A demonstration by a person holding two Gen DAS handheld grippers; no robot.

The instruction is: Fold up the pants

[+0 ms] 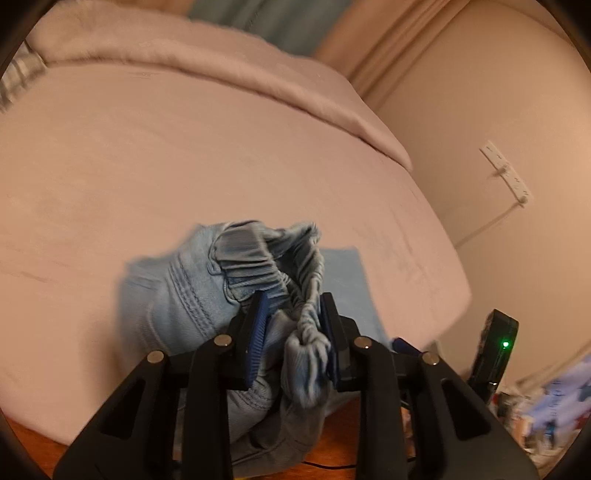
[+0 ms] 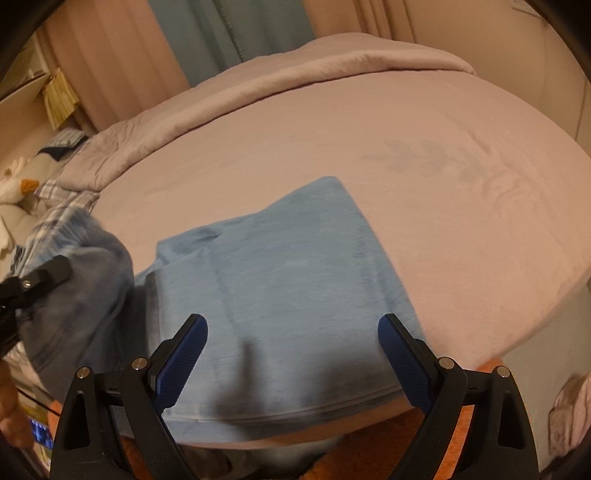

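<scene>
Surface: a bed (image 2: 424, 229) under a smooth pinkish-mauve sheet fills most of both views; a faint grey leaf-like mark shows on the sheet in the right wrist view.
Duvet: a folded-back duvet (image 2: 258, 85) of the same colour lies in a thick band across the far end of the bed.
Pants: light blue denim pants (image 2: 280, 280) lie near the front edge of the bed, the flat part spread on the sheet with a straight far edge and a corner pointing away (the weave blurs toward the near side).
Waistband: the gathered elastic waistband (image 1: 258, 254) is lifted off the sheet and bunched up in the left wrist view.
Left gripper: the left gripper (image 1: 291, 332) is clenched on a twisted wad of the waistband, blue pads pressed to either side of the cloth.
Right gripper: the right gripper (image 2: 291, 358) hangs over the flat part of the pants with its jaws spread wide and nothing between them.
Room, far side: teal curtains (image 2: 229, 33) hang behind the bed between beige drapes.
Room, left of bed: plaid bedding (image 2: 62, 210) and a white soft toy (image 2: 14, 184) sit at the bed's far left (seen from the right wrist).
Room, right of bed: a white power strip (image 1: 508, 171) lies along the beige wall, its cord trailing down.
Floor: orange-brown flooring (image 2: 369, 454) shows below the bed's front edge.
Device: a dark device with a green light (image 1: 496, 350) stands at the right of the left wrist view.
</scene>
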